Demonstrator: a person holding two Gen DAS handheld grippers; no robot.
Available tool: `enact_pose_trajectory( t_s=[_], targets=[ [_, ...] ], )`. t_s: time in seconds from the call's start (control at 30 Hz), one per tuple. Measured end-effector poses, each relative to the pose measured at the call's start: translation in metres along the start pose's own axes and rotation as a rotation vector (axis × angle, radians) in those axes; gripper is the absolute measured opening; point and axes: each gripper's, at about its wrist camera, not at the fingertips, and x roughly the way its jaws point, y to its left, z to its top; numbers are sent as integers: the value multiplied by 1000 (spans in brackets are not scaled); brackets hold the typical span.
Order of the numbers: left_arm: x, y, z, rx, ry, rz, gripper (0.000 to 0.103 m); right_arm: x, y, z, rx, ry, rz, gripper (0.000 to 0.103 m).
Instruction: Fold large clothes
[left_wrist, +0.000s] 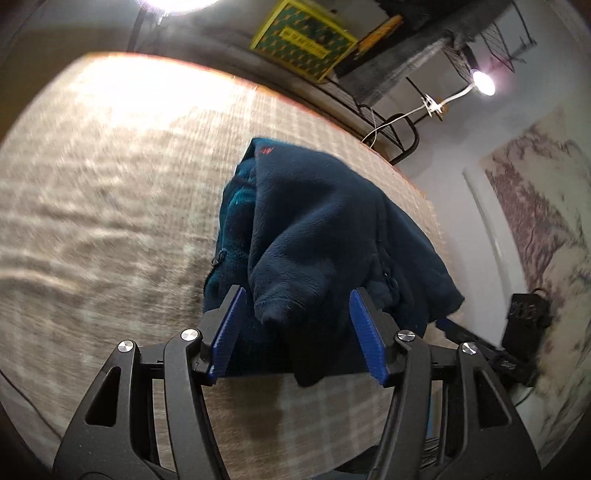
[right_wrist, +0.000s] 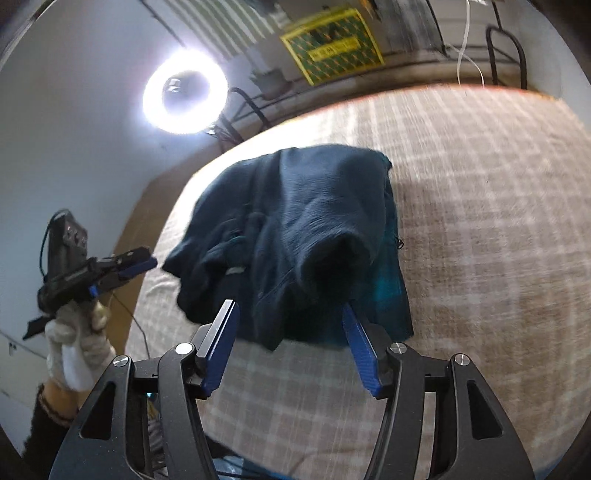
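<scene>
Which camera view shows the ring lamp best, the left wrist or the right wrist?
The right wrist view shows it best: the ring lamp appears whole, as a bright circle standing beyond the bed with the blue fleece garment. The left wrist view catches only a glaring part of it, cut by the top edge.

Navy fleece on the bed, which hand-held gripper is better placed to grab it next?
Probably right: the right hand-held gripper stands open at the fleece's near edge, while the left hand-held gripper hangs beside the bed, apart.
</scene>
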Motion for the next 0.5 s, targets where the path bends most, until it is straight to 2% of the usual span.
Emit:
enact_pose_trajectory(
  t_s=[0.1, 0.13, 0.17, 0.2, 0.23, 0.27, 0.3, 0.37, 0.5],
  targets=[
    [18, 3, 1, 8, 35, 8, 60, 24, -10, 11, 49, 12, 5, 57],
    [23, 3, 2, 13, 38, 6, 56, 28, -10, 13, 57, 17, 12, 57],
    [26, 3, 3, 16, 40, 4, 38, 32, -10, 14, 60, 19, 18, 57],
    [31, 5, 4, 10, 43, 11, 23, 36, -9, 15, 55, 18, 29, 53],
    [33, 6, 6, 0, 47, -1, 9, 39, -7, 17, 45, 19, 41, 29],
    [34, 6, 6, -9, 44, -9, 8, 42, -5, 17, 39, 33, 66, 15],
    [30, 4, 4, -7, 32, -6, 7, 40, -4, 17, 43, 24, 67, 11],
    [17, -4, -1, 18, 12, -14, 6, 28, 3, 15, 32, 5, 72, 9],
    [-16, -14, -28, 73, -12, -15, 6, -10, 5, -5, 52, -1, 192, 7]
  ],
)
